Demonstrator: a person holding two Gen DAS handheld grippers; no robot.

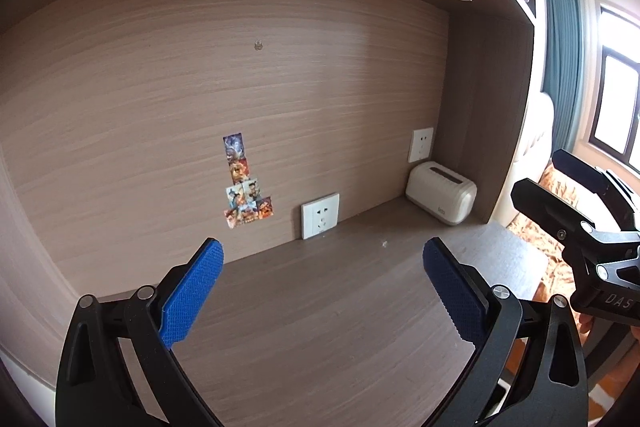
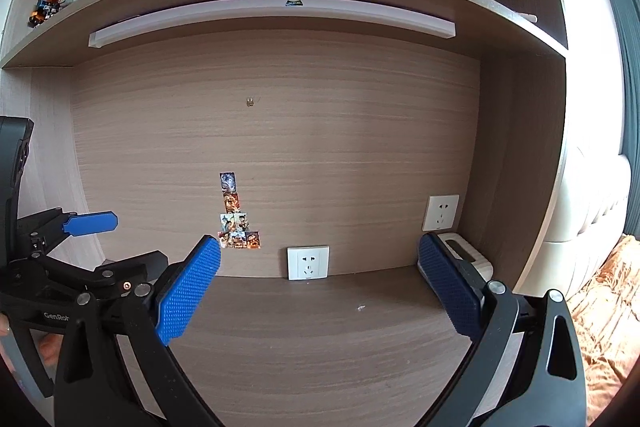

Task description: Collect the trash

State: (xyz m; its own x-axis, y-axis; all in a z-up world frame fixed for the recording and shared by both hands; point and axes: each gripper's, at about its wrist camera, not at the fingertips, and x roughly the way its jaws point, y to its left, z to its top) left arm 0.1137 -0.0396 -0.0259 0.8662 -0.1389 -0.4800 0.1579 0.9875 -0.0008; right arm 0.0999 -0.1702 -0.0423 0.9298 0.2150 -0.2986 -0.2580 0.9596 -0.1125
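Left tool [image 1: 323,291]: jaws spread wide, empty. Right tool [image 2: 320,287]: jaws spread wide, empty. Worktop [image 2: 320,327]: nearly bare. Trash: one small white scrap [image 2: 361,307], ahead of right tool between its fingers; also ahead-right of left tool. Cream lidded bin [image 1: 441,193]: far right corner. Step: search and approach, judged. Next: lower right tool over scrap, pinch precisely.

white speck [image 1: 385,243] — too small to identify
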